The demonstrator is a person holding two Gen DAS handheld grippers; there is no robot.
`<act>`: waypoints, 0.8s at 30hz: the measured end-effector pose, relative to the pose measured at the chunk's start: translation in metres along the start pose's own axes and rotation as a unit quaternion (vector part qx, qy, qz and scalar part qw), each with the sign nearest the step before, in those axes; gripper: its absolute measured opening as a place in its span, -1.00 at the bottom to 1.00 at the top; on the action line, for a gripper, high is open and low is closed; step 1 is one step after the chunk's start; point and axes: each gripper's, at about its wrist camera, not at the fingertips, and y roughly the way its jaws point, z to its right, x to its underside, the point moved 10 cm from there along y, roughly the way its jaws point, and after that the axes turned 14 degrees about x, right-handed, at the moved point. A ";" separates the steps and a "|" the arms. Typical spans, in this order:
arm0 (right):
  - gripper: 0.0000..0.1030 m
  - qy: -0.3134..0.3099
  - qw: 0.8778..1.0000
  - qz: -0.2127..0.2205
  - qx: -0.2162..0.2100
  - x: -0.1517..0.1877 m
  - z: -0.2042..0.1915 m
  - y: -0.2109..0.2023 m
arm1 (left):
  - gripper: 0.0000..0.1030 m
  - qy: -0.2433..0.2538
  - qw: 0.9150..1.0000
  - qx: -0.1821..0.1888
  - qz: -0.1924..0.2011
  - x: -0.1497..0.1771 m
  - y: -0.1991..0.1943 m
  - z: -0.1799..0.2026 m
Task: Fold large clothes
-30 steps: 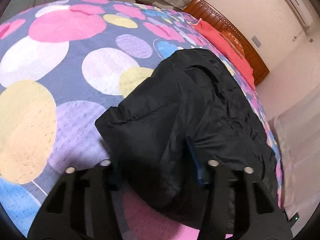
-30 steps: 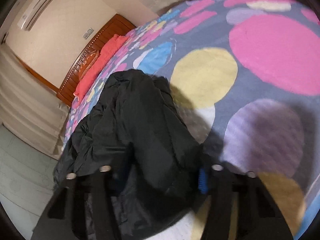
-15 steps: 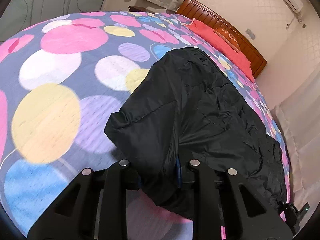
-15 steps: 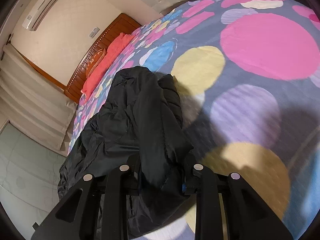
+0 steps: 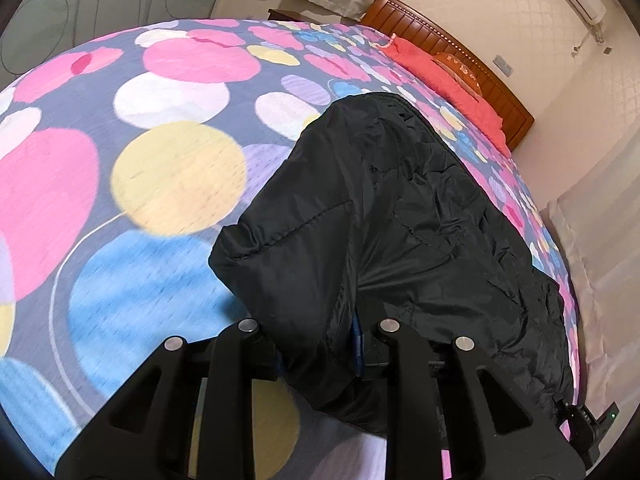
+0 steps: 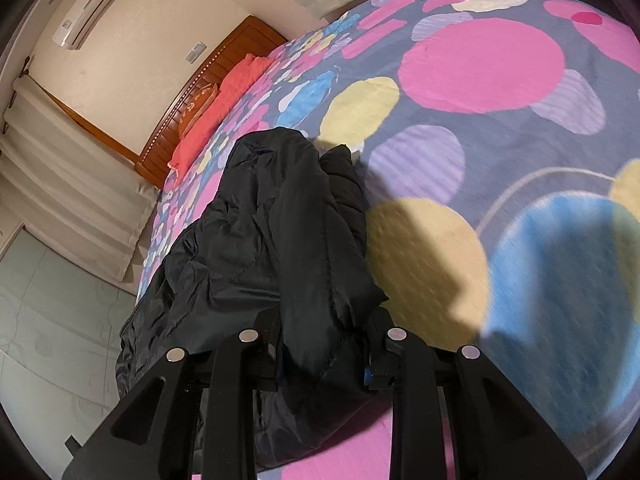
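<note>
- My bed [image 5: 168, 176] wears a grey cover with pink, yellow, blue and lilac spots.
- A black jacket [image 5: 400, 208] lies along it.
- Red pillows [image 5: 444, 80] sit by the wooden headboard [image 5: 472, 64].

Bed covered by a grey-blue bedspread [image 5: 168, 264] printed with large pink, yellow, blue, lilac and white circles. Red pillow [image 5: 444, 80] lies at the head, against a brown wooden headboard [image 5: 472, 60]. Cream wall behind carries a white air conditioner [image 6: 96, 4] mounted high and a small wall plate [image 6: 196, 51]. Pale curtains [image 6: 60, 184] hang beside the bed. Floor tiles [image 6: 44, 320] light, patterned.
</note>
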 end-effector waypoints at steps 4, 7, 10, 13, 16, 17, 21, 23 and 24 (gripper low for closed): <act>-0.49 -0.004 1.000 -0.004 -0.003 0.010 0.010 -0.010 | -0.56 0.002 1.000 -0.002 -0.001 0.010 -0.012 -0.005; -0.49 -0.005 1.000 -0.008 -0.007 0.014 0.015 -0.015 | -0.56 -0.001 1.000 0.000 -0.004 0.014 -0.020 -0.007; -0.49 -0.006 1.000 -0.013 -0.009 0.018 0.020 -0.019 | -0.56 -0.003 1.000 0.003 -0.007 0.019 -0.028 -0.010; -0.49 -0.009 1.000 -0.016 -0.009 0.021 0.024 -0.024 | -0.56 -0.004 1.000 0.005 -0.009 0.023 -0.037 -0.013; -0.49 -0.010 1.000 -0.021 -0.012 0.023 0.028 -0.028 | -0.56 -0.003 1.000 0.004 -0.010 0.029 -0.046 -0.015; -0.49 -0.011 1.000 -0.022 -0.013 0.025 0.029 -0.030 | -0.56 -0.002 1.000 0.004 -0.011 0.031 -0.048 -0.015; -0.49 -0.012 0.999 -0.028 -0.014 0.028 0.035 -0.035 | -0.56 0.002 1.000 0.002 -0.013 0.038 -0.058 -0.016; -0.49 -0.014 0.999 -0.029 -0.014 0.030 0.038 -0.037 | -0.56 0.002 1.000 0.003 -0.014 0.040 -0.062 -0.018; -0.49 -0.015 0.999 -0.029 -0.014 0.031 0.040 -0.038 | -0.56 0.002 1.000 0.004 -0.015 0.038 -0.062 -0.018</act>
